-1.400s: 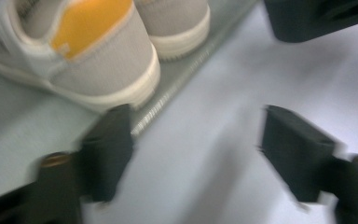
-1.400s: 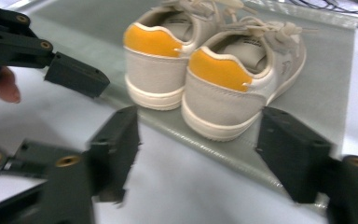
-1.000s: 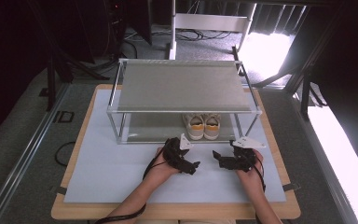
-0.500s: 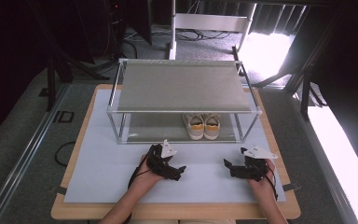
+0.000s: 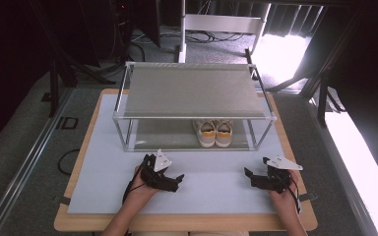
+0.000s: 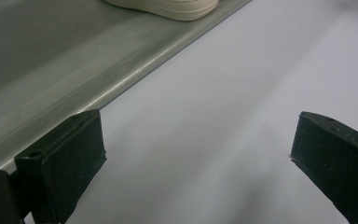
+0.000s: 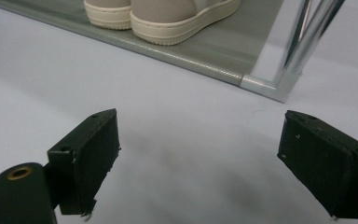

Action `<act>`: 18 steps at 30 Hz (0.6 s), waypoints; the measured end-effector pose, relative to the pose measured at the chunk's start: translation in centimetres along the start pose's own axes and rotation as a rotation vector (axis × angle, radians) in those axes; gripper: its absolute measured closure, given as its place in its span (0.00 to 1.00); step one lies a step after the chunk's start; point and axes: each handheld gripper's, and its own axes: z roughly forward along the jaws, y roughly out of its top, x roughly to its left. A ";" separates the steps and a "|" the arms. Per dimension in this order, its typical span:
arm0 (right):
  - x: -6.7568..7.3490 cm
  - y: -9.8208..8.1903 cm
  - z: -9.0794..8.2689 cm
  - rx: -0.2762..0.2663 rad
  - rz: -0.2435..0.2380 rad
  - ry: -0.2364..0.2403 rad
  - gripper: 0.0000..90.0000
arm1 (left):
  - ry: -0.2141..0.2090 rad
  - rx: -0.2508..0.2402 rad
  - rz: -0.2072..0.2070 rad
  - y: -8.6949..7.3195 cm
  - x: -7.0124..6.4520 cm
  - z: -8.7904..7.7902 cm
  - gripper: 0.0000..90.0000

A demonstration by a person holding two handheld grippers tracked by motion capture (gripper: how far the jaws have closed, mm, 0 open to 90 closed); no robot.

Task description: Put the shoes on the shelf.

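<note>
Standing wide apart with nothing between them, the jaws of the left gripper [image 5: 173, 180] hover over bare mat just in front of the rack's [image 5: 192, 116] lower shelf, and the left gripper view shows the shelf's grey front edge running beside one black finger [image 6: 65, 158]. The right gripper [image 5: 250, 178] is likewise spread and empty, its fingers [image 7: 86, 154] held above the mat in front of the rack's right front leg [image 7: 300, 44]. Neither gripper touches the rack or the pair of shoes [image 5: 215, 132], which sits side by side on the lower shelf, toward the rack's right end, well apart from both grippers. The shoes are cream with yellow insoles, and their soles show close up in the right gripper view. The rack is a two-tier metal frame with grey shelves, its top shelf bare. It stands on a pale mat [image 5: 98, 147] that covers a wooden table [image 5: 61, 223]. Behind the rack lie dark floor, cables and a white stand, with bright light falling to the rack's right.
</note>
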 end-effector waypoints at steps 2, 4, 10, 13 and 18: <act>0.0 0.0 0.0 -0.005 -0.001 -0.004 0.13 | 0.016 -0.007 -0.004 -0.3 0.2 -0.1 0.03; 0.0 -0.1 -0.1 -0.007 0.002 -0.008 0.13 | 0.032 -0.017 -0.010 -0.6 0.4 -0.2 0.03; -0.2 -0.1 -0.1 -0.012 0.023 -0.004 0.13 | 0.076 -0.037 -0.020 -1.3 0.4 -0.4 0.03; -0.2 -0.1 0.0 -0.006 0.022 -0.008 0.14 | 0.097 -0.043 -0.019 -1.4 0.3 -0.5 0.03; 0.0 0.0 0.1 0.008 -0.001 -0.010 0.14 | 0.130 -0.052 -0.023 -1.5 0.2 -0.5 0.04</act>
